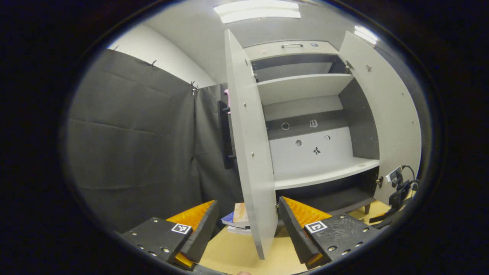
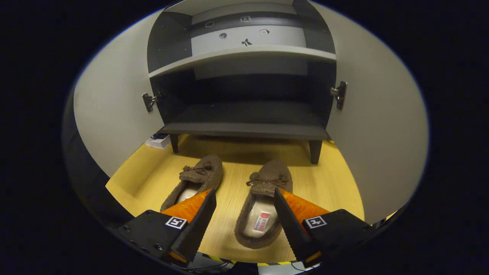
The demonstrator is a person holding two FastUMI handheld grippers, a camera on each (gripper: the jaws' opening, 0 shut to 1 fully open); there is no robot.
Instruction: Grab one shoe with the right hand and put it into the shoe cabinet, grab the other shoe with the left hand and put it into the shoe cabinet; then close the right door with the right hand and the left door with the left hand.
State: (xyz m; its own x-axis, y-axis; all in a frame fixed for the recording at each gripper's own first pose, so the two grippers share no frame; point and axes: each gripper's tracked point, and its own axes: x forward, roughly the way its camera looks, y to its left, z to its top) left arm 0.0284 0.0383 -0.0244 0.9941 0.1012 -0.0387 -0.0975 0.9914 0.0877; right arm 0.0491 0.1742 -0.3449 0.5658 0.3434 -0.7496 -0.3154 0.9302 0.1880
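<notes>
Both tongs wide open, empty; right tongs (image 2: 244, 214) above shoe (image 2: 263, 208)

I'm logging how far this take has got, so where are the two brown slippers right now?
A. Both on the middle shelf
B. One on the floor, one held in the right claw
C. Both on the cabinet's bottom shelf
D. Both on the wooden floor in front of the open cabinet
D: in the right gripper view the left slipper and right slipper lie side by side on the floor before the cabinet, and the right claw is open above them.
</notes>
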